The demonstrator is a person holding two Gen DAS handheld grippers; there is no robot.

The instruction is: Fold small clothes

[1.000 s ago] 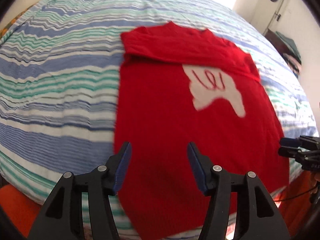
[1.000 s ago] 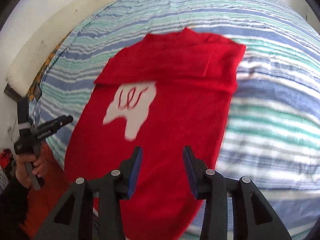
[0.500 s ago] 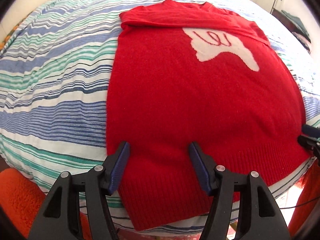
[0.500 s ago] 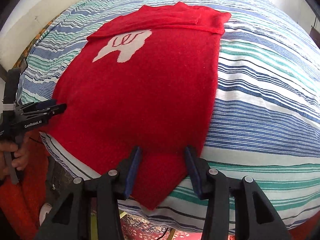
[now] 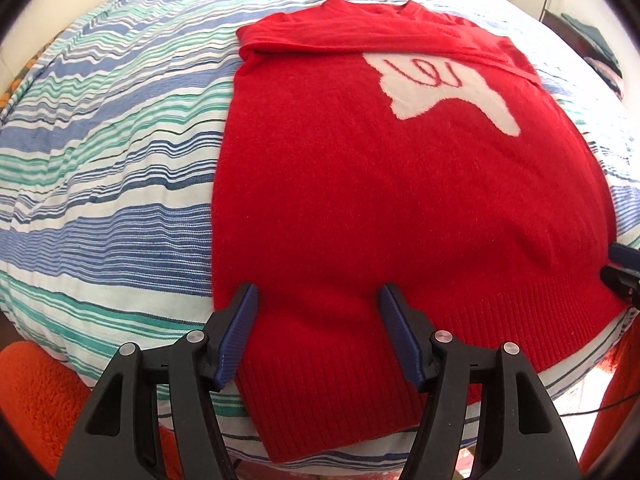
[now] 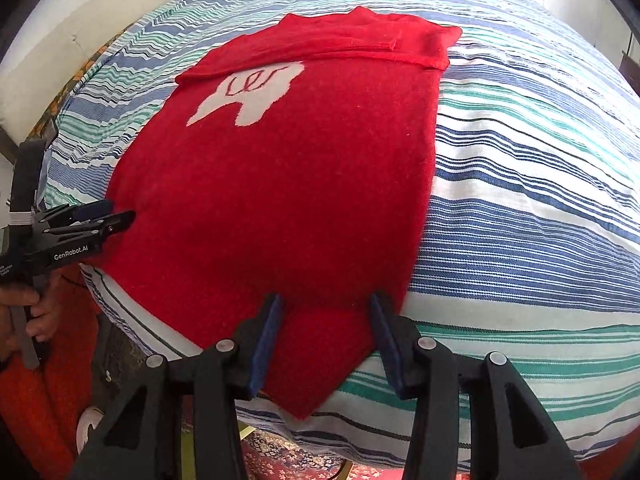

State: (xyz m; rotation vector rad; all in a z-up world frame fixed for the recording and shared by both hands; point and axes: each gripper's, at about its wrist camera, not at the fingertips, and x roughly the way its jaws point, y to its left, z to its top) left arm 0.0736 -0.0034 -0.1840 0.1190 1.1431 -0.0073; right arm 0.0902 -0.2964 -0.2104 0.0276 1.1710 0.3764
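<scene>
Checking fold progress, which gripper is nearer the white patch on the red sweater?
Left, slightly. The left gripper sits at the hem corner on the white patch's side; the right gripper at the opposite corner.

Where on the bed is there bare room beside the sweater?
Bare striped bedspread lies left of the red sweater, and more to its right and beyond the collar. Crowded: the near hem, with the left tool and right tool over its corners.

A red knitted sweater (image 5: 360, 200) with a white patch bearing red squiggles lies flat, front up, on a blue, green and white striped bed (image 5: 100, 160), its sleeves folded across the far end and its ribbed hem at the bed's near edge.
</scene>
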